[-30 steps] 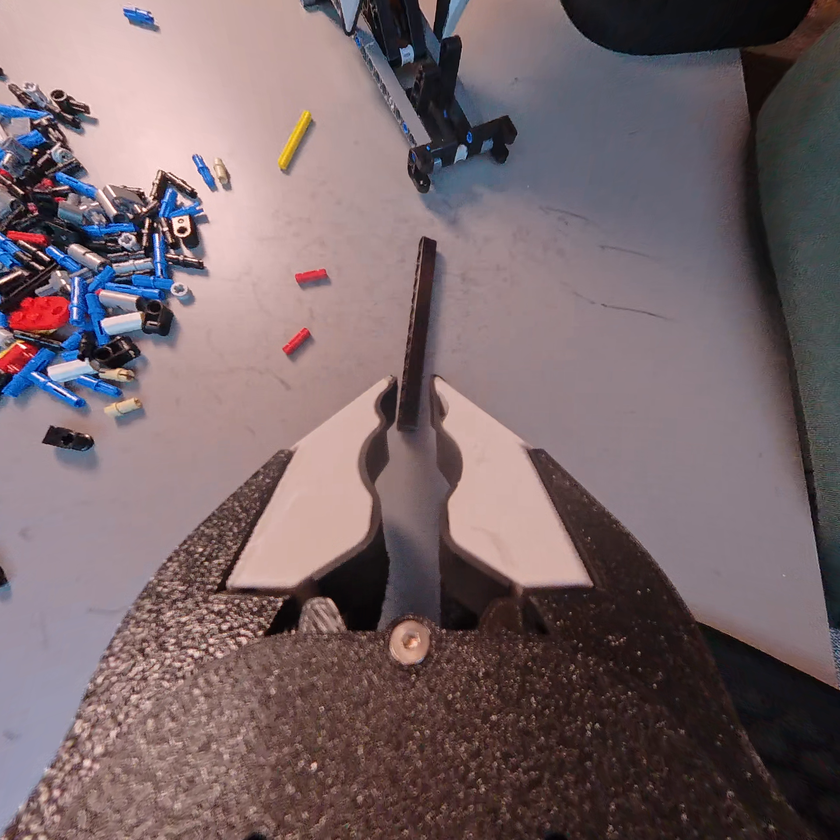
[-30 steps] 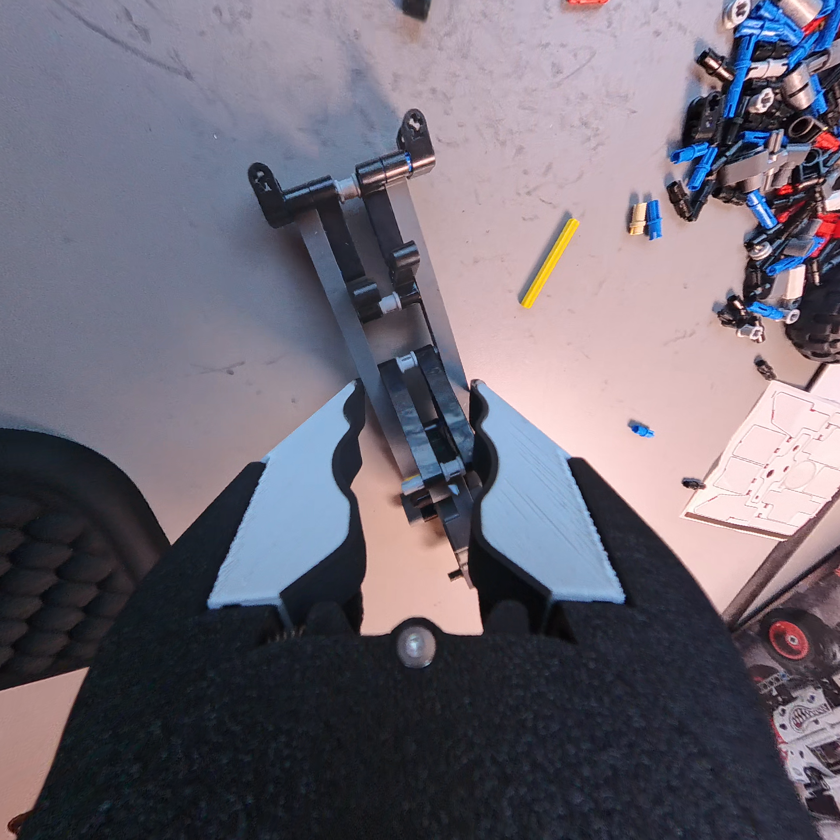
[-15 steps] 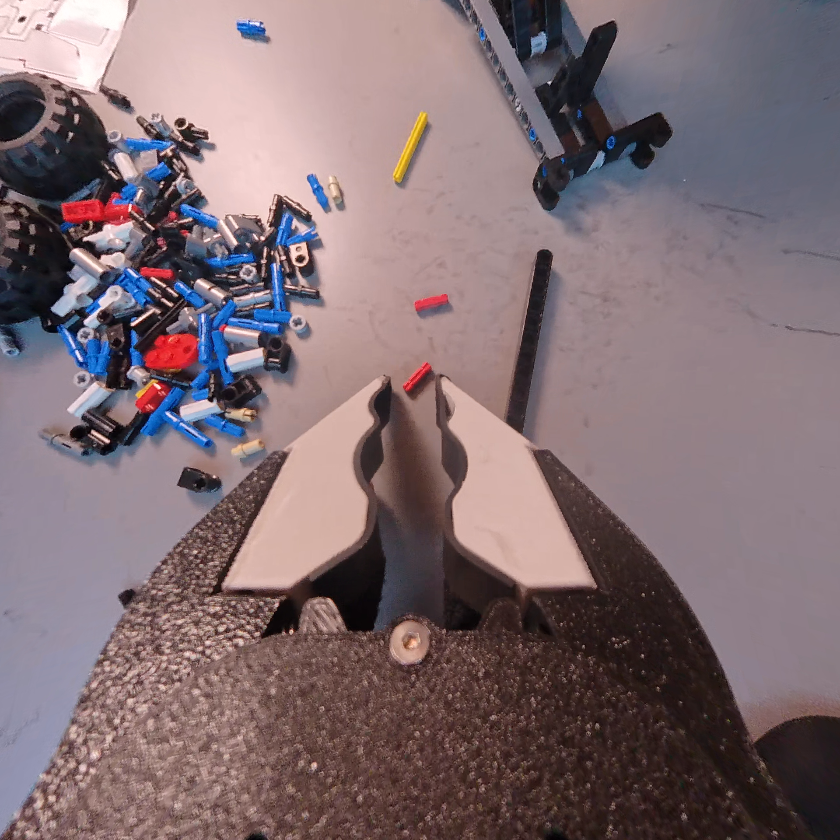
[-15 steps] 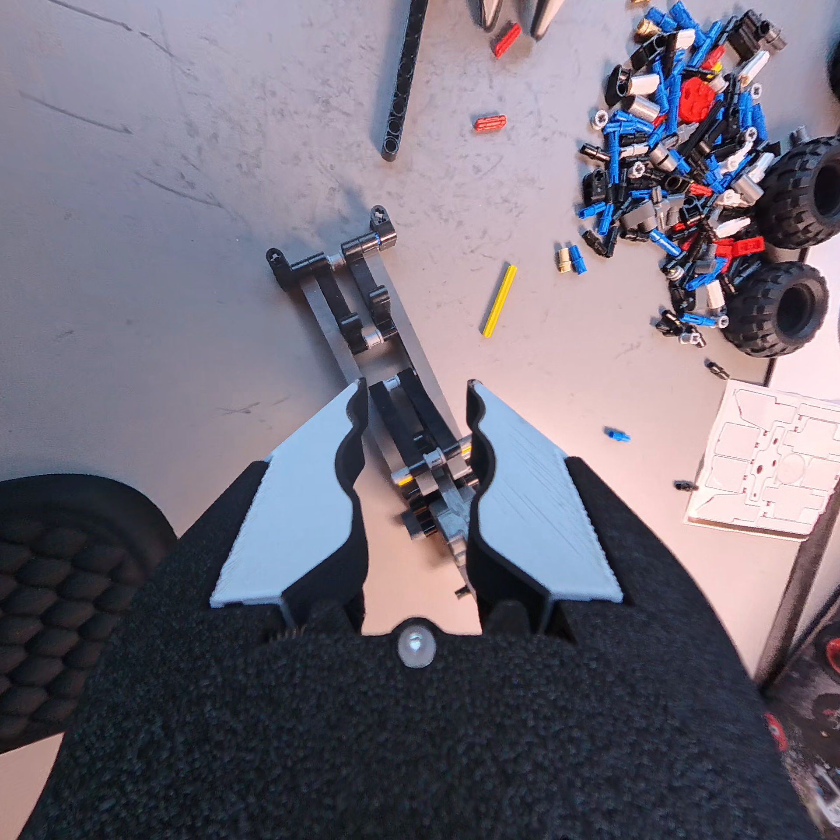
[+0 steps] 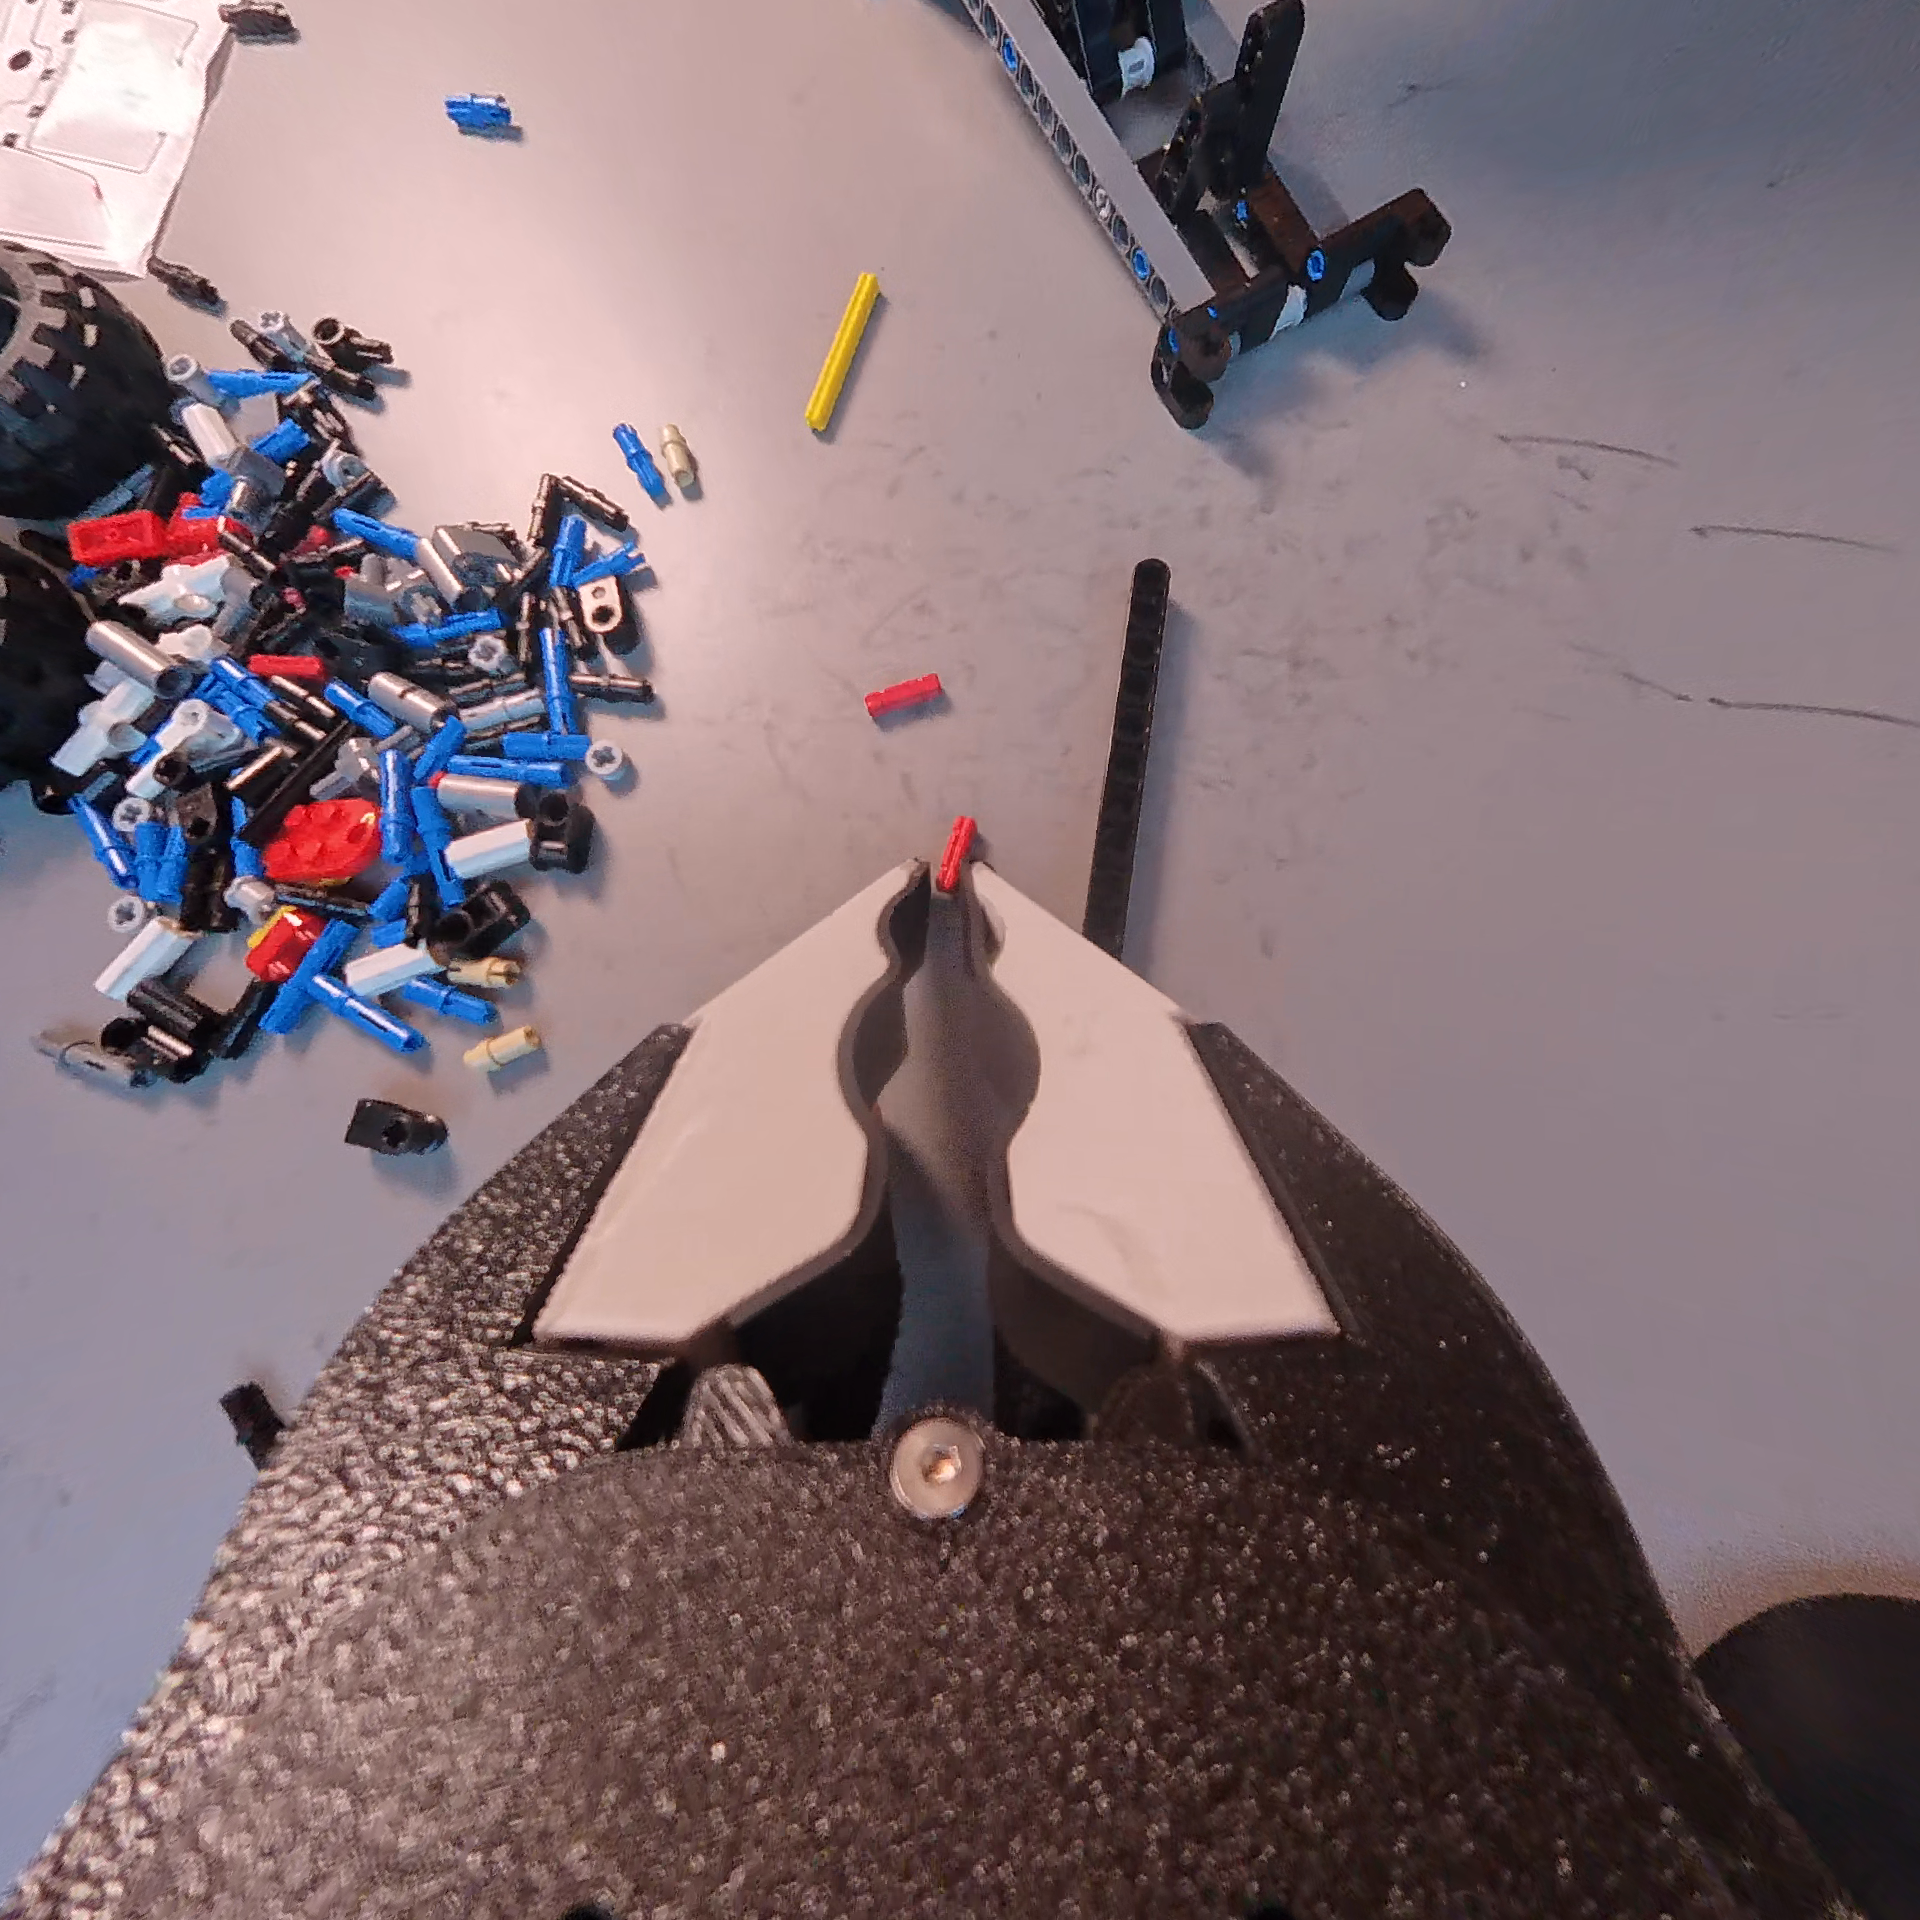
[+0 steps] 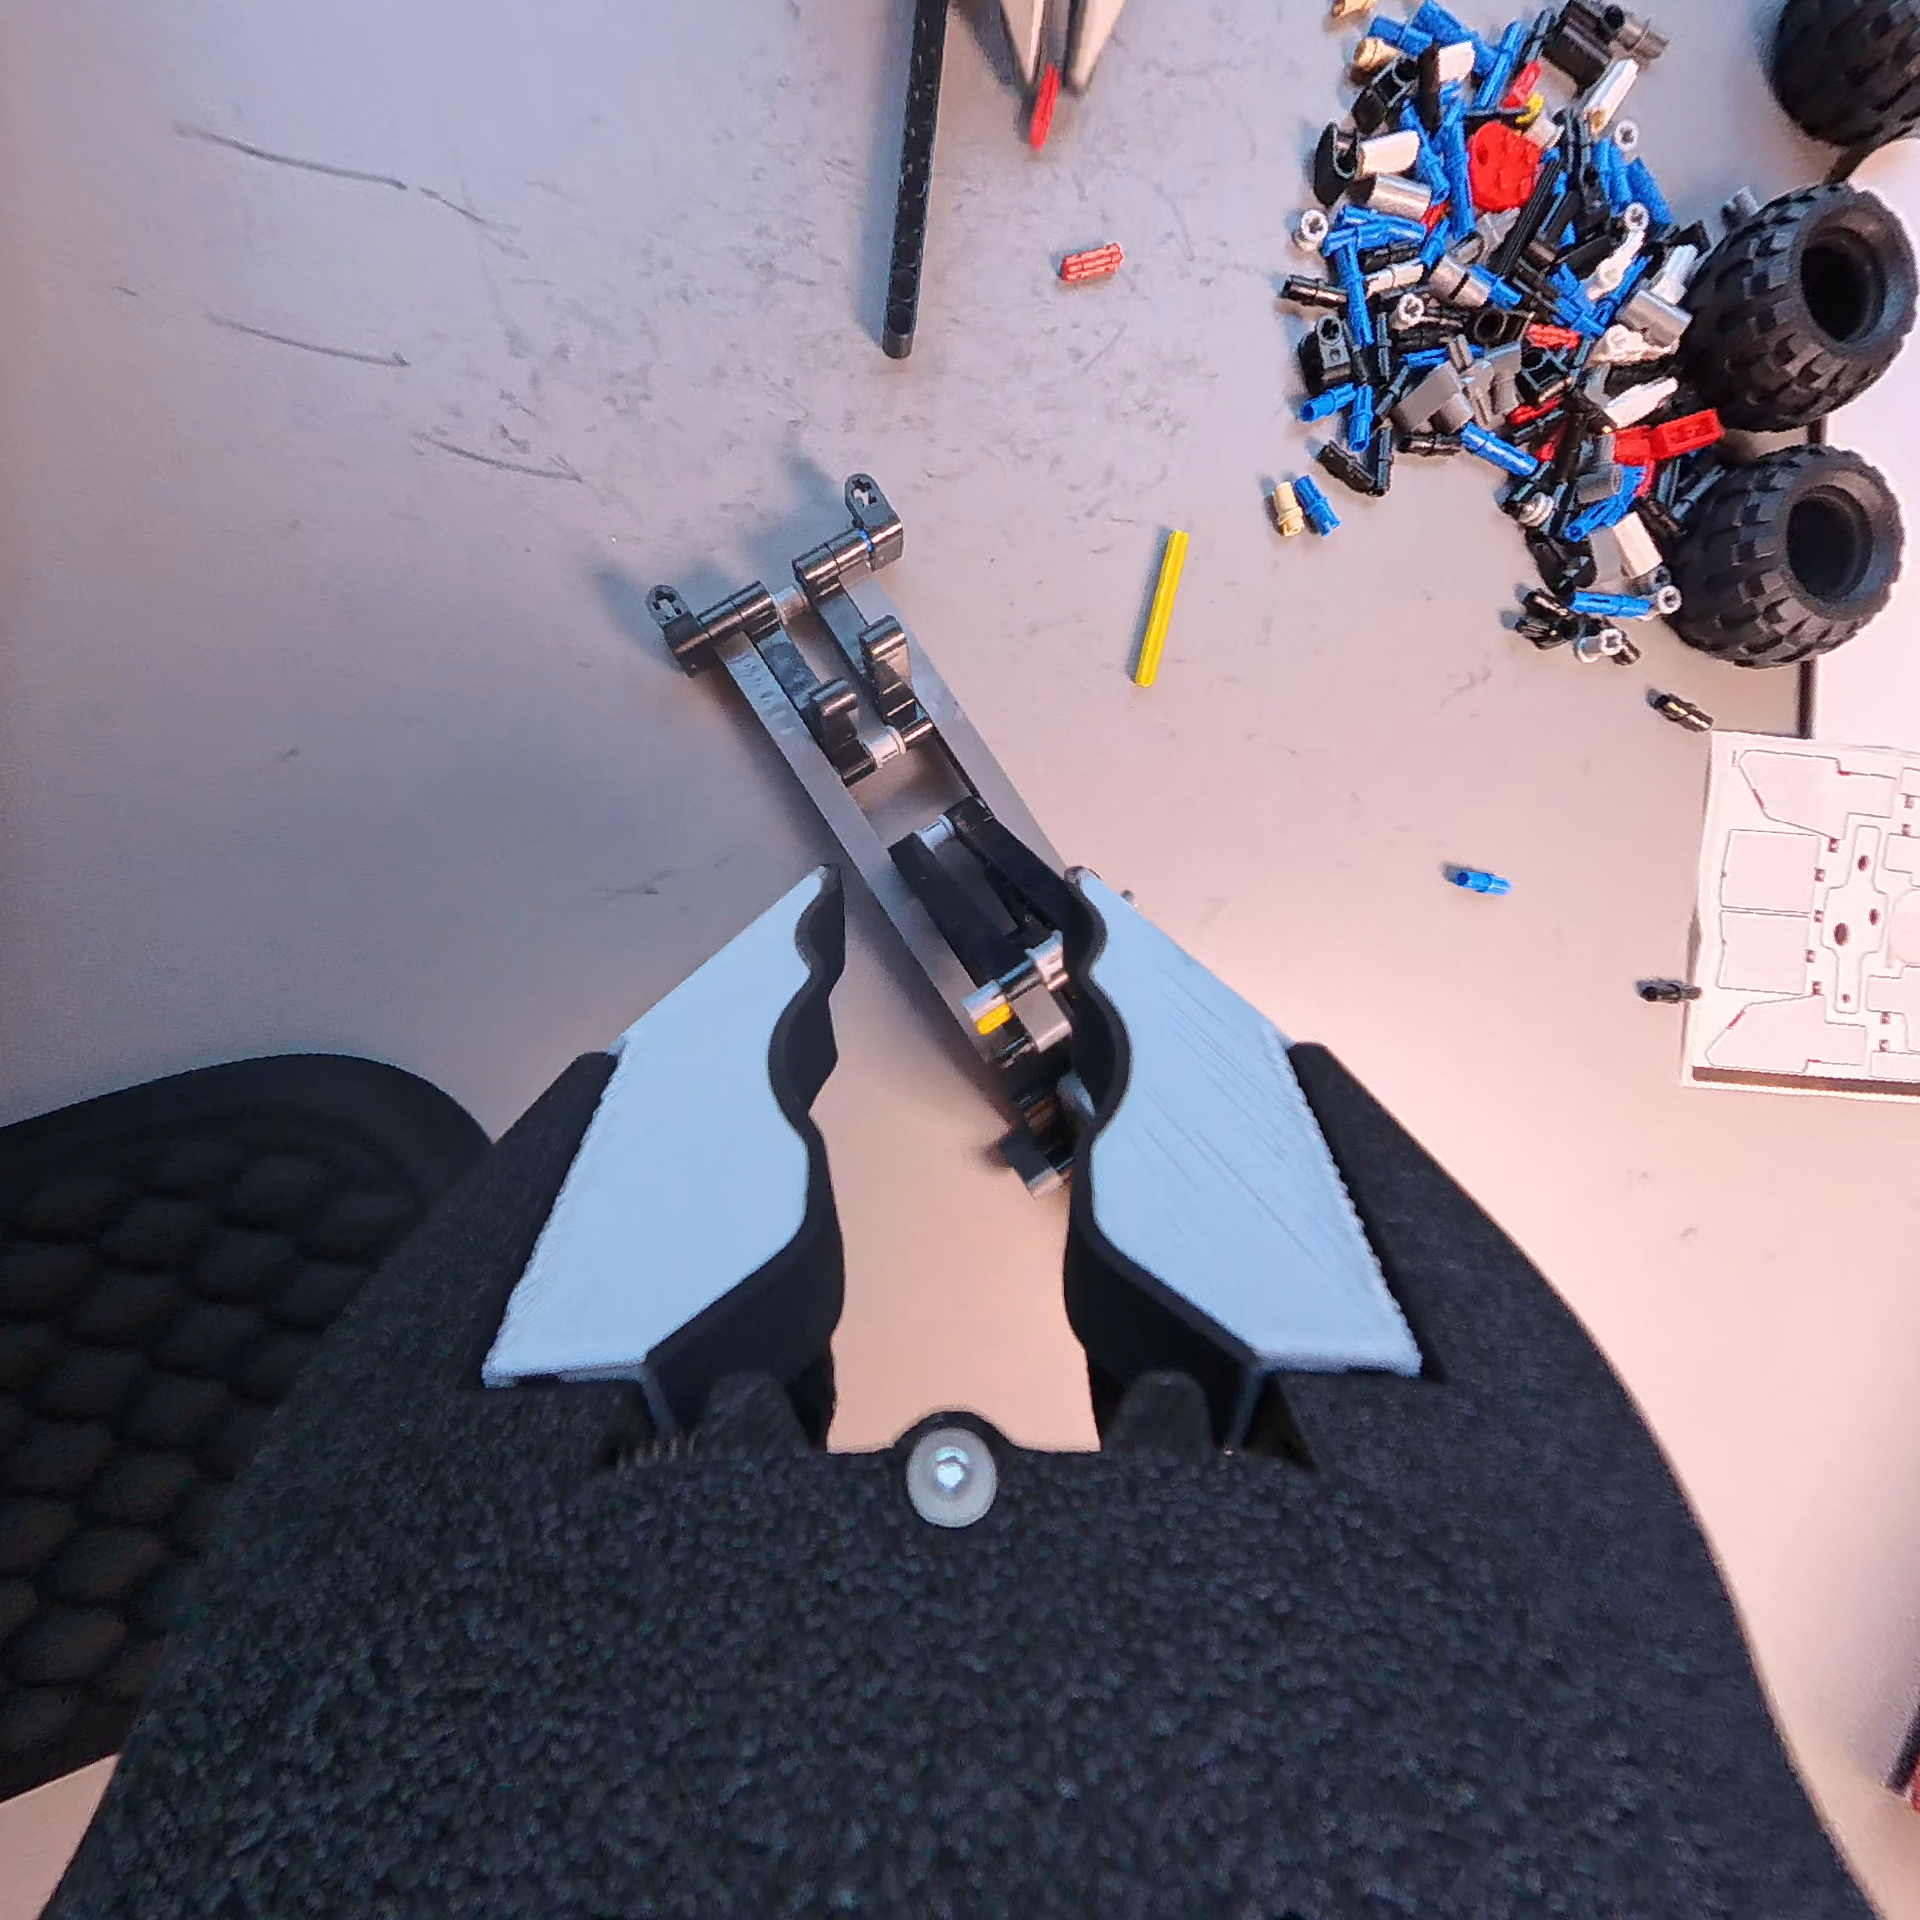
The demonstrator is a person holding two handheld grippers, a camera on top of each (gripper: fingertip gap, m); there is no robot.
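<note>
A red pin [image 5: 954, 854] sits pinched between the tips of the left gripper [image 5: 948, 871], whose jaws are drawn nearly together around it, low over the grey table [image 5: 1558, 935]. In the right wrist view the same pin [image 6: 1042, 104] shows at the top edge, held at the tip of the left gripper [image 6: 1047, 62]. Just to the right of the left gripper's fingers lies a long black beam [image 5: 1127, 748], flat on the table and apart from the pin. A second red pin [image 5: 903, 694] lies loose a little ahead, and a yellow axle [image 5: 843, 347] farther off. To the left spreads a heap of small parts [image 5: 343, 717] in blue, black, grey and red, with black tyres [image 5: 42, 416] at its far side and a white sheet [image 5: 94, 114] beyond.

The right gripper [image 6: 956, 894] has its jaws spread wide, with a grey and black frame [image 6: 883, 769] lying on the table between them. The near end of the frame lies against the inner face of one finger [image 6: 1195, 1122]; the other finger stands clear of it. A dark cushion [image 6: 156, 1299] shows at the lower left of that view.
</note>
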